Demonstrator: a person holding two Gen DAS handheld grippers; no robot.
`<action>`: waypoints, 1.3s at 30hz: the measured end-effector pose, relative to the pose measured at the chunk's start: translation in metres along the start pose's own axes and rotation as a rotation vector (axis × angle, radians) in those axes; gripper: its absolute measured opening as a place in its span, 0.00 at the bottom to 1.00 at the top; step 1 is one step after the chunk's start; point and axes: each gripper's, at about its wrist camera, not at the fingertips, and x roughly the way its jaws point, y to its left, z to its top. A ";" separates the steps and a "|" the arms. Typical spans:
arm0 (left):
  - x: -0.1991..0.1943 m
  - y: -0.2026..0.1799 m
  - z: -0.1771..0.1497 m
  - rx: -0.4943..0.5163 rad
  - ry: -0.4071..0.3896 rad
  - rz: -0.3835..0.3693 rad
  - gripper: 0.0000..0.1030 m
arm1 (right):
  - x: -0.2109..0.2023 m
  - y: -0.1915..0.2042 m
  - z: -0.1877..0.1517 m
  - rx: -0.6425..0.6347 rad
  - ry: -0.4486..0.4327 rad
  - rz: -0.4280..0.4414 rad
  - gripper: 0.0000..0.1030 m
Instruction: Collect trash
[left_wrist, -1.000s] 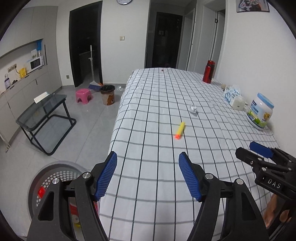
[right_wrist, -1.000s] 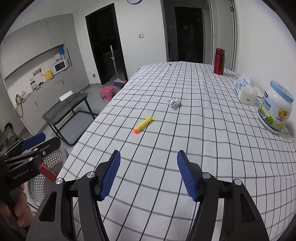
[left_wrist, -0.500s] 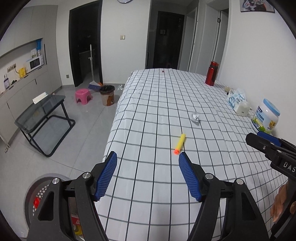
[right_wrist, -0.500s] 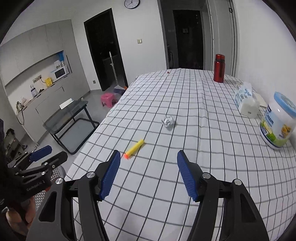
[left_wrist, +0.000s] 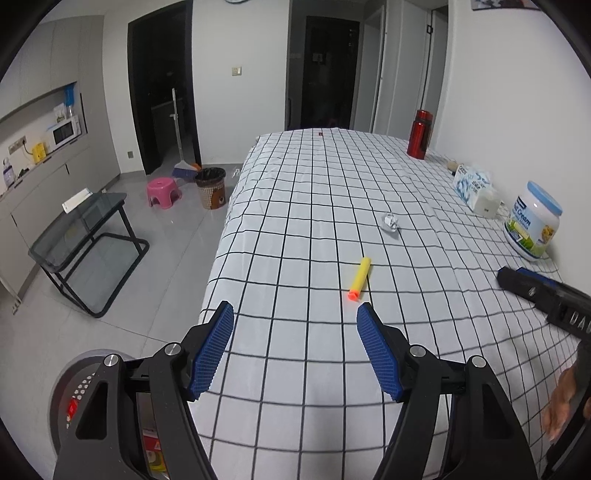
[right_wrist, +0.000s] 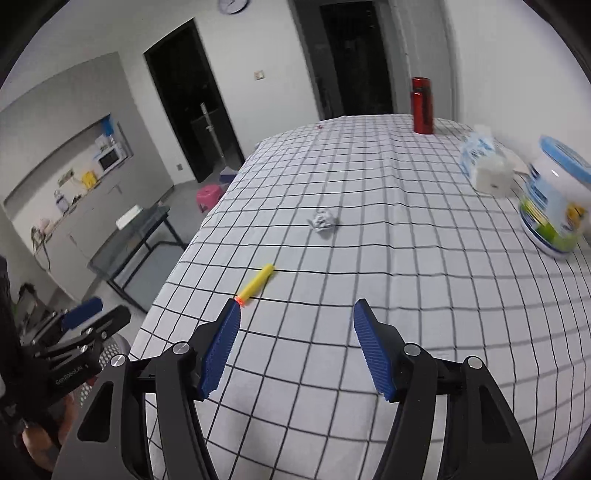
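Currently in the approach step; nothing collected by either hand at this moment.

Left gripper (left_wrist: 295, 347): jaws spread, nothing between the pads, hovering over the near edge of the tabletop (left_wrist: 280, 413), close to its near left corner. Right gripper (right_wrist: 295, 347): likewise spread and empty, over the near part of the checked cloth.

Trash candidates: a yellow foam dart (left_wrist: 359, 277) with an orange tip lies flat on the tabletop, just beyond the left gripper's right pad; in the right wrist view its orange tip sits just past the right gripper's left fingertip, apart from it as far as I can tell. A crumpled paper ball (right_wrist: 324, 220) lies farther in, near the middle of the table.

A perforated bin (left_wrist: 79, 384) stands on the floor below the near left corner. The jar (left_wrist: 533, 221), tissue pack (left_wrist: 474, 188) and red bottle (left_wrist: 419, 134) along the right edge look like non-trash.

Judgement: next move calls for lowering one gripper to straddle the dart across its width, then closing. The dart is light and round, so it may roll.
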 end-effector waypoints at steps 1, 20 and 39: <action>-0.003 0.001 -0.002 0.001 0.000 -0.002 0.66 | -0.005 -0.002 -0.001 0.012 -0.004 -0.003 0.59; -0.066 0.002 -0.044 0.045 -0.023 -0.062 0.66 | -0.119 -0.043 0.015 0.150 -0.098 -0.183 0.59; -0.076 0.007 -0.045 0.043 -0.040 -0.080 0.66 | -0.180 -0.050 0.057 0.154 -0.173 -0.240 0.59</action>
